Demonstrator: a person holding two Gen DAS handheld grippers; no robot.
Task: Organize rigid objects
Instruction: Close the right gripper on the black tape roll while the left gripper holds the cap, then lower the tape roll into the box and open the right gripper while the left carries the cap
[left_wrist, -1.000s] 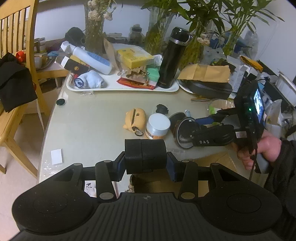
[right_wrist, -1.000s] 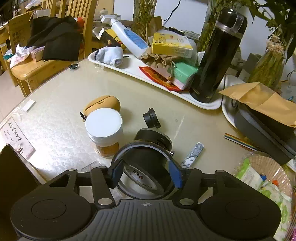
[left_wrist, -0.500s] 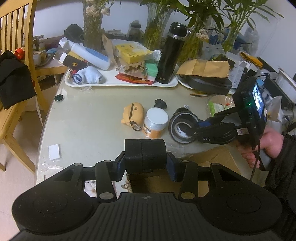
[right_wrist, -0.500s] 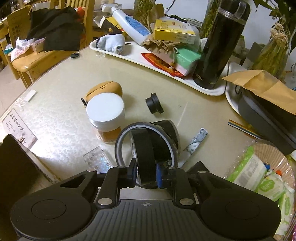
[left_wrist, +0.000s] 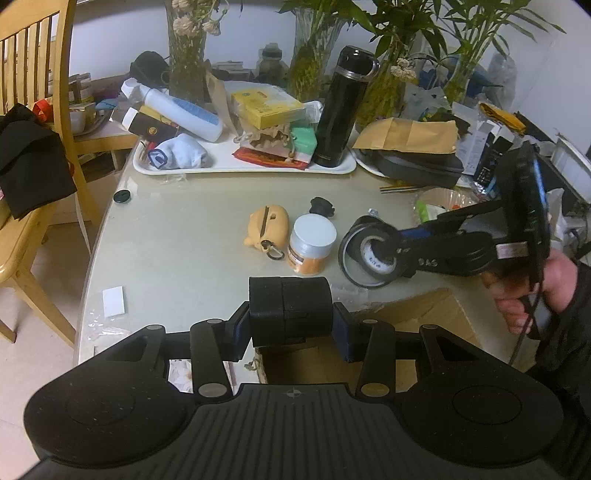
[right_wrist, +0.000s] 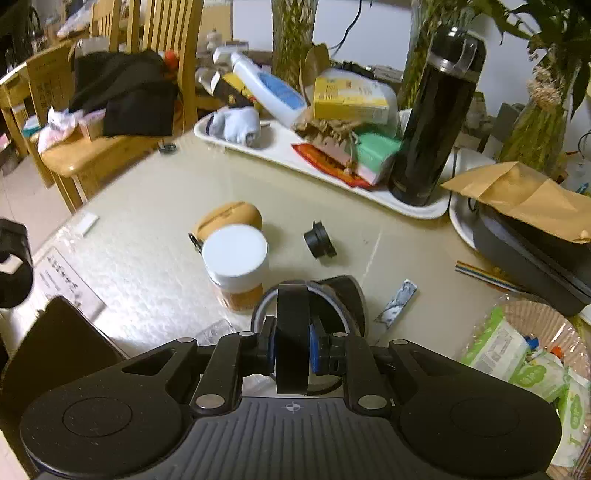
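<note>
left view, left gripper (left_wrist: 291, 321): its jaws are closed on a black cylinder (left_wrist: 290, 310) and hold it above the cardboard box (left_wrist: 413, 317), which sits open at the table (left_wrist: 177, 229) edge nearest the camera.
left view, right gripper (left_wrist: 397, 245): it reaches in from the far side of the jar (left_wrist: 312, 243) with its jaws through the tape roll (left_wrist: 369, 254); a hand (left_wrist: 532, 288) holds its handle.
left view, risk: the roll tilts just beside the jar; i judge that a swing toward the jar could knock it into the tan case (left_wrist: 266, 230) behind it.
left view, other risk: the cylinder sits between the pads only by its flat ends; a loosened grip would drop it into the box or onto the table edge.
right view, right gripper (right_wrist: 291, 349): its jaws have just been closing and are narrow now, pinching the wall of the tape roll (right_wrist: 291, 332), which stands on edge between the blue pads.
right view, second roll: another dark roll (right_wrist: 345, 299) lies just behind the held one, on the side away from the jar (right_wrist: 236, 266); whether the two touch i cannot tell.
right view, risk: the pinch is on a thin band, so the roll could pivot or slip out if the hand jerks; it may also drag the second roll along, or nudge the small black cap (right_wrist: 319, 240) beyond it.
right view, tray (right_wrist: 284, 155): it lies well past the jar and is crowded, so a place there for the roll looks tight beside the flask (right_wrist: 432, 118).
</note>
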